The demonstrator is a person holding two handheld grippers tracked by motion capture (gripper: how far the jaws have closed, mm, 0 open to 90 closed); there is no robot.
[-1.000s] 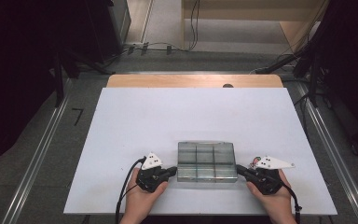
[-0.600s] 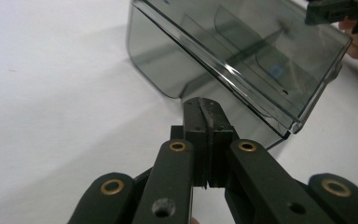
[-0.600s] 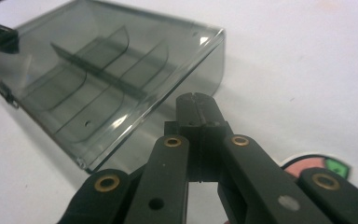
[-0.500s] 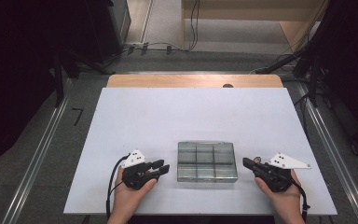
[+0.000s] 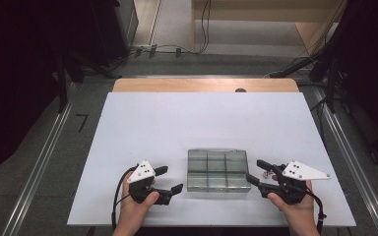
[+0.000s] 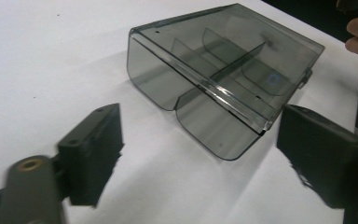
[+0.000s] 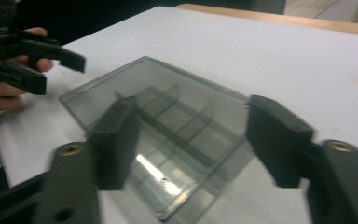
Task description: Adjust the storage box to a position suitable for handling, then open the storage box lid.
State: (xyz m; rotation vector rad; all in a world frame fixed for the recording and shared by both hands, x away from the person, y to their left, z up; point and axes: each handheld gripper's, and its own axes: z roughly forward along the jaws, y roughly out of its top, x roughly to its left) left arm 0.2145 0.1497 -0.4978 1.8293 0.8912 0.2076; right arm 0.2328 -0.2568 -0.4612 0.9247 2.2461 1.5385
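Smoky plastic divider box [image 5: 217, 170] sits near my edge of the white desk [image 5: 187, 123], between both tongs. Left tongs [image 5: 169, 179] and right tongs [image 5: 255, 170] just spread open, pinching nothing. Looks light, stiff and slick, so I'd grab the side walls.

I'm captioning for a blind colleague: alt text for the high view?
A smoky clear divided box sits closed on a white table. A person's left gripper and right gripper flank it, fingers open and off it.
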